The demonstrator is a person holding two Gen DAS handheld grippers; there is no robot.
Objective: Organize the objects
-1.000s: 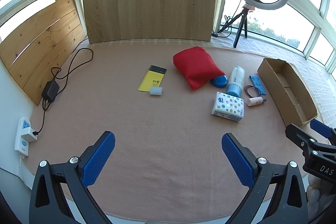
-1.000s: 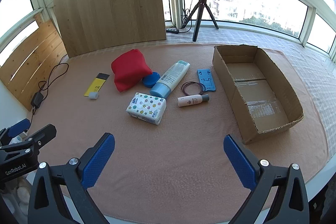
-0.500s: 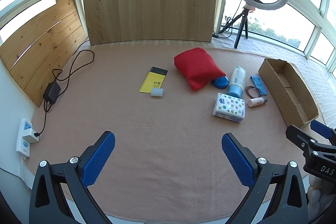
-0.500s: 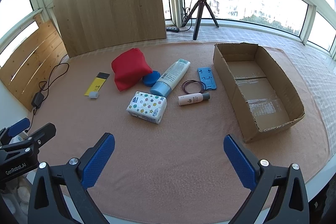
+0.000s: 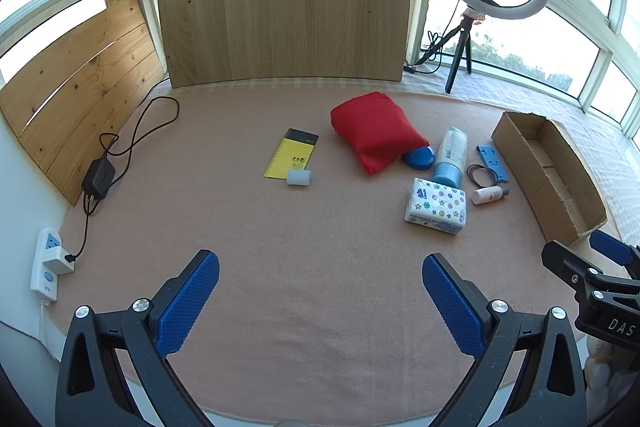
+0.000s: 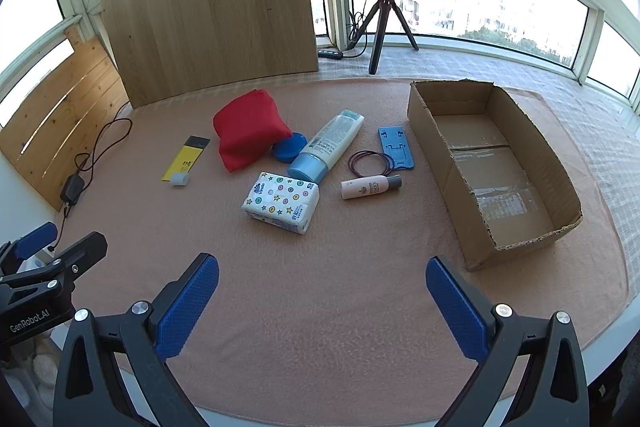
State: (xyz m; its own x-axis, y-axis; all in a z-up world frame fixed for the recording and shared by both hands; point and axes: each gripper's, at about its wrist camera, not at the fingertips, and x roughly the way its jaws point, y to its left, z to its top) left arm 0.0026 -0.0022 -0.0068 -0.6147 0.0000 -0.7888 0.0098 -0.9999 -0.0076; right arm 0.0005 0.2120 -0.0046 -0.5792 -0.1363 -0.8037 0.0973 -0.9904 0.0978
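Both grippers hung wide open over the mat with nothing between the jaws: left gripper point(image 5: 320, 291), right gripper point(image 6: 322, 293). Ahead of the right jaws, going left to right: a yellow notepad point(image 6: 185, 159) lying lengthwise away from them, a red pouch point(image 6: 248, 133), a star-print tissue pack point(image 6: 281, 201), a big tube point(image 6: 326, 147) with its blue cap nearest the jaws, and a small white bottle point(image 6: 370, 187) lying sideways, grey cap right. The cardboard box point(image 6: 448, 171) ran lengthwise away, ahead-right. The left tool's body read "GenRobot.AI".

Your right gripper point(image 6: 320, 301) hangs wide open at lower centre, holding nothing. The tissue pack point(image 6: 281, 201) lies mid-frame; the empty cardboard box point(image 6: 452, 183) sits at right.
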